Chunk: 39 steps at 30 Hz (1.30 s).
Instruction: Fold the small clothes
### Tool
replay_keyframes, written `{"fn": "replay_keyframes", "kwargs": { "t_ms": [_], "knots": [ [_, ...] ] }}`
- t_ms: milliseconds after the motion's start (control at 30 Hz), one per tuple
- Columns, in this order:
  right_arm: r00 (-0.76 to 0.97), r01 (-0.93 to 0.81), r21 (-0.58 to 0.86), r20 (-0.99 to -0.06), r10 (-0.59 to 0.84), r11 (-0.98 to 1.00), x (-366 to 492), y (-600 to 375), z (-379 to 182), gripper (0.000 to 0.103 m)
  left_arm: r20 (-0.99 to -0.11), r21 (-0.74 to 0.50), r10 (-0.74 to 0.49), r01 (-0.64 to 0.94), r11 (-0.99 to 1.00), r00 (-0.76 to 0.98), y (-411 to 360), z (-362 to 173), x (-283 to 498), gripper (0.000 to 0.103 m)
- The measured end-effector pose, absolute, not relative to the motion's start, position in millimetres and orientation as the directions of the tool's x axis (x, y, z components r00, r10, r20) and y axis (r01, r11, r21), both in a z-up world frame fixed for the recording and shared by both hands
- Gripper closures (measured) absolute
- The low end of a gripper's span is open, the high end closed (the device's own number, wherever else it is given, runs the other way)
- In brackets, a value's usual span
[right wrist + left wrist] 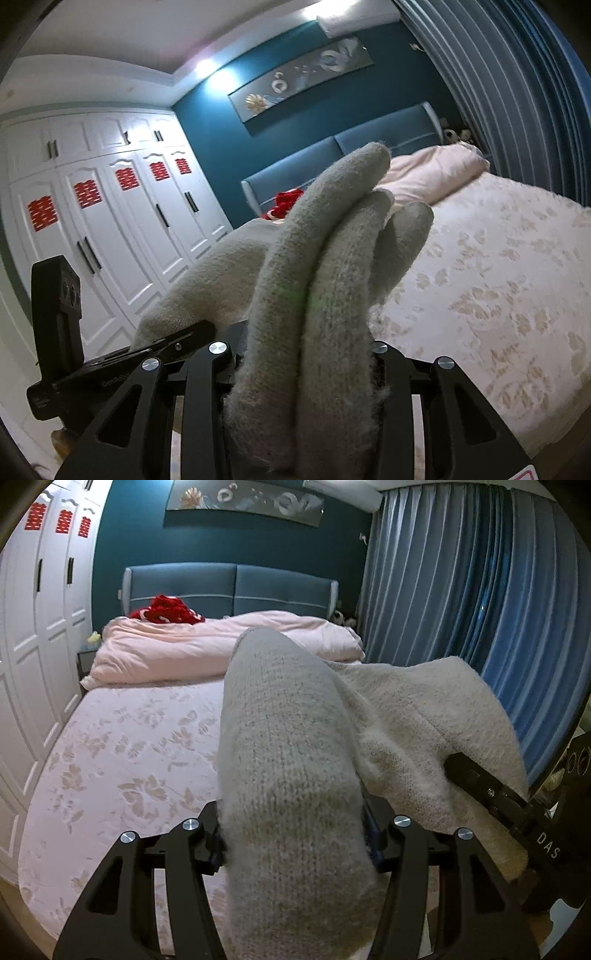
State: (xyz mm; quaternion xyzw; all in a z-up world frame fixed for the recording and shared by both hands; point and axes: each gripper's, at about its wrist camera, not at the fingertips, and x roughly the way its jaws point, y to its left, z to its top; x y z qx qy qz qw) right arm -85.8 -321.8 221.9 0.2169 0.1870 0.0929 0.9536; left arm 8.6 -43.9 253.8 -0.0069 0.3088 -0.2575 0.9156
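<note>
The right gripper [303, 373] has its jaws clamped on bunched folds of a grey knit garment [325, 266] above the bed [498, 295].

Grey-beige knit garment [291, 746], pink floral sheet [122, 760], teal wall [229, 542].

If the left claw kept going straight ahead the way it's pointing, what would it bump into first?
Probably the pink duvet heaped at the head of the bed. The left claw, shut on the grey knitted garment, points over the flowered sheet toward it. The garment hides the direct line, so depth is uncertain.
</note>
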Motion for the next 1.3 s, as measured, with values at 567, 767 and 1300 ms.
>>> {"fn": "replay_keyframes", "kwargs": {
  "t_ms": [567, 767, 1300],
  "knots": [
    [0.87, -0.2, 0.421, -0.34, 0.358, 0.885, -44.8, -228.6, 225.0, 0.068, -0.573, -0.136, -0.352, 0.337, 0.932, 0.74, 40.4, 252.2, 24.6, 0.048],
    [0.838, -0.192, 0.444, -0.389, 0.382, 0.875, -15.7, -210.9, 205.8, 0.068, -0.619, -0.132, -0.313, 0.298, 0.945, 0.72, 55.9, 232.1, 46.5, 0.048],
    [0.777, -0.157, 0.441, -0.498, 0.386, 0.884, 41.7, -177.4, 148.7, 0.068, -0.706, -0.159, -0.298, 0.266, 0.951, 0.642, 77.5, 167.8, 103.3, 0.048]
  ]
}}
